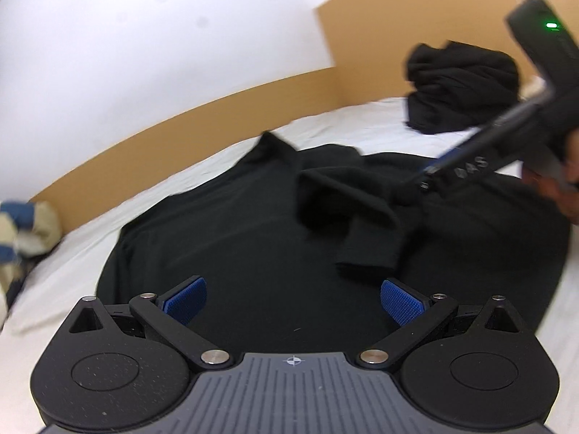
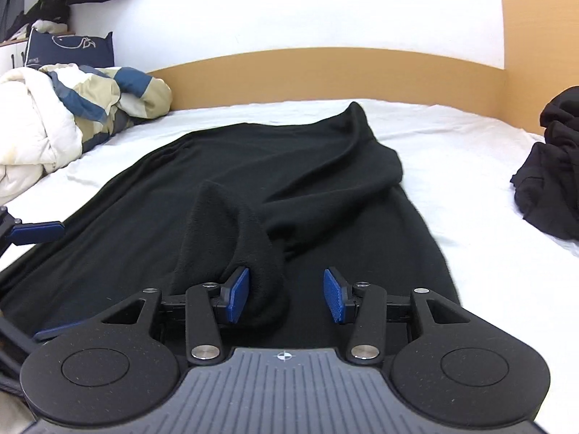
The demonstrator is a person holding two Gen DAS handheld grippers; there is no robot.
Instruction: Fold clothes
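A bed (image 2: 470, 289) with a white sheet and a wooden headboard (image 2: 325, 72) carries the work. A black garment (image 2: 181, 199) lies spread along the sheet; one sleeve (image 2: 253, 253) is already laid across the body, so folding is judged early, with further folds left. The right claw (image 2: 286, 298) stands half open, the sleeve end resting loose against its left pad. The left claw (image 1: 293, 303) is wide and empty above the garment's near edge. A dark pile (image 2: 553, 173) and a duvet (image 2: 54, 123) lie well apart.
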